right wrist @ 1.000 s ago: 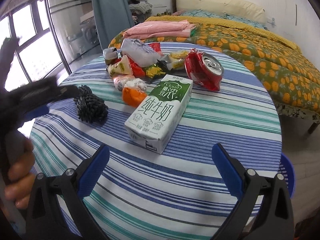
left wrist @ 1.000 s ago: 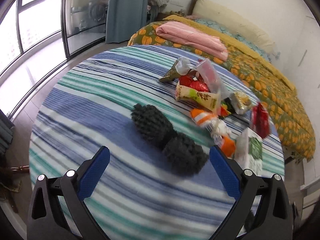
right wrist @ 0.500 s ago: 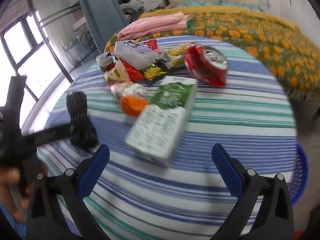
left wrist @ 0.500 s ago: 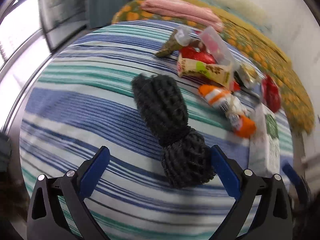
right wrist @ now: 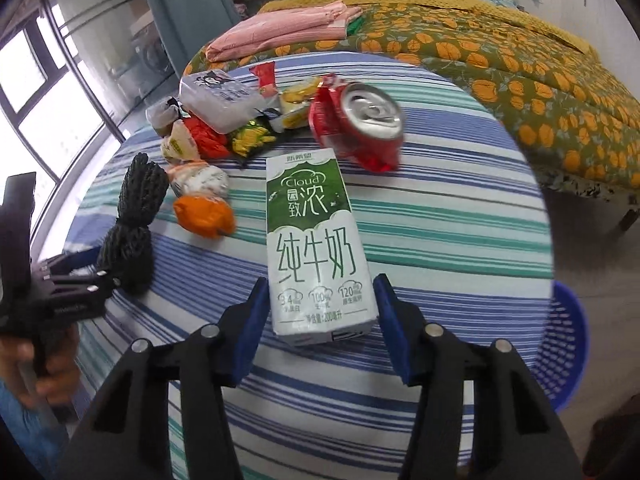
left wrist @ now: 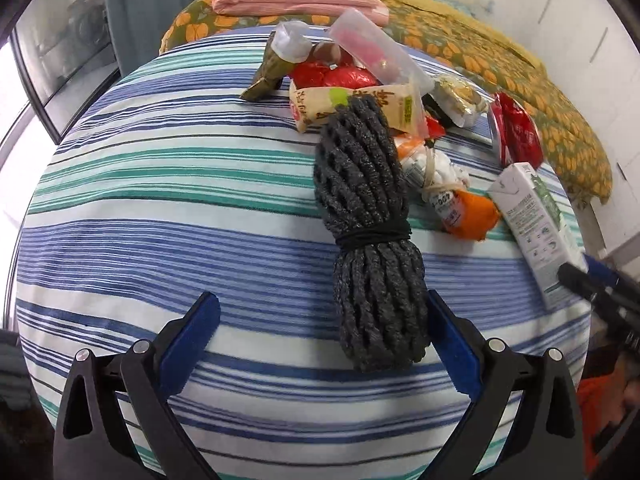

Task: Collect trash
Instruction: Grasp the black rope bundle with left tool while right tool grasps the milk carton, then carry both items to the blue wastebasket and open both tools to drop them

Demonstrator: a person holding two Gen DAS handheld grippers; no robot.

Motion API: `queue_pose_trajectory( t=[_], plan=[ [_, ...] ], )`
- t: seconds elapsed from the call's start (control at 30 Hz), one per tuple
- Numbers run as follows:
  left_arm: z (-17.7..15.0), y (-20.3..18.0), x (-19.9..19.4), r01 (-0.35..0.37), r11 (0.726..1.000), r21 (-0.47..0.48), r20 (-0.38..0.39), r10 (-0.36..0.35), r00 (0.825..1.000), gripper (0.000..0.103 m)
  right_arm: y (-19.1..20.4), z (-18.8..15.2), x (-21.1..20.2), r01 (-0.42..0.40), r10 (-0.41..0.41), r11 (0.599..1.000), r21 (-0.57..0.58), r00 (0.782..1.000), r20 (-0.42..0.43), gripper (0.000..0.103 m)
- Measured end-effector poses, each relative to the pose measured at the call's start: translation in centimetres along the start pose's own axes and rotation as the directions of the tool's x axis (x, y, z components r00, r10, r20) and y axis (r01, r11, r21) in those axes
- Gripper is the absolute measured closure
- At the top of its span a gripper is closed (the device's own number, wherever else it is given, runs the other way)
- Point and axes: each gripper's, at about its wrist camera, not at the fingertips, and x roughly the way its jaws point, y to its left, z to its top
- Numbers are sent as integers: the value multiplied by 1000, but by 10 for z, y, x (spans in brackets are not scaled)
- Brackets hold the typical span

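Bedroom, round desk (right wrist: 460,216) under a blue-green striped cloth, bed (right wrist: 520,60) behind. Milk carton (right wrist: 316,240) lies flat near the desk's front edge, its near end between the pads of the right tool (right wrist: 320,316); jaws closing, small gaps visible both sides. Red can (right wrist: 360,124) on its side just beyond the carton. Wrapper pile (right wrist: 224,120) further back-left. Left tool (left wrist: 320,344) spread wide, dark rope bundle (left wrist: 370,232) lying against its right pad. Blue basket (right wrist: 568,340) below the desk edge, right.
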Motion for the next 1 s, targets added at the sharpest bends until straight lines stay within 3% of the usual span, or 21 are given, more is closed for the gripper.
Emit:
queue_pose_trajectory(
  t=[0.07, 0.1, 0.17, 0.33, 0.5, 0.6, 0.63, 0.67, 0.7, 0.73, 0.77, 0.8, 0.87, 1.0],
  plan=[
    [-3, 9, -2, -25, 999, 28, -7, 25, 1000, 4, -5, 3, -2, -3, 3, 1000, -20, 1000, -16, 47],
    [-5, 13, -2, -41, 998, 45, -8, 41, 999, 4, -7, 4, -3, -3, 2, 1000, -30, 1000, -22, 37],
    [-9, 17, -3, -39, 996, 82, -1, 39, 999, 4, -6, 7, -4, -6, 5, 999, -47, 1000, -31, 30],
    [-12, 13, -8, -63, 986, 152, -49, 71, 996, 4, 4, 15, -2, -19, 13, 995, -99, 997, -70, 27],
    [8, 16, -42, 15, 991, 130, 50, -21, 999, 4, 12, 30, 3, -3, -15, 987, -158, 993, -117, 27],
    [24, 13, -35, 10, 990, 139, 32, -14, 999, 5, 15, 38, 13, 3, -31, 984, -178, 988, -153, 27],
    [28, 11, -30, 1, 988, 156, 22, -5, 1000, 9, 15, 40, 18, 8, -38, 983, -181, 986, -164, 27],
    [31, 10, -25, -7, 985, 170, 13, 4, 1000, 22, 15, 41, 20, 13, -45, 983, -183, 984, -170, 27],
    [34, 9, -19, -12, 983, 184, -6, 13, 1000, 28, 14, 43, 24, 20, -54, 983, -184, 983, -176, 28],
    [35, 8, -14, -7, 982, 191, -27, 12, 1000, 44, 13, 43, 26, 24, -57, 983, -185, 982, -179, 31],
    [34, 7, -11, -19, 981, 195, -31, 26, 999, 55, 11, 44, 28, 18, -52, 983, -184, 982, -183, 47],
    [33, 8, -11, -36, 979, 198, -25, 42, 999, 65, 8, 43, 28, -6, -26, 986, -167, 981, -190, 54],
    [33, 14, -17, -25, 984, 177, -10, 27, 1000, 73, 1, 42, 21, -22, -1, 991, -132, 985, -172, 54],
    [24, 19, -46, 6, 990, 139, 45, -12, 999, 75, -15, 35, -18, -86, 78, 992, -92, 993, -88, 54]
  ],
)
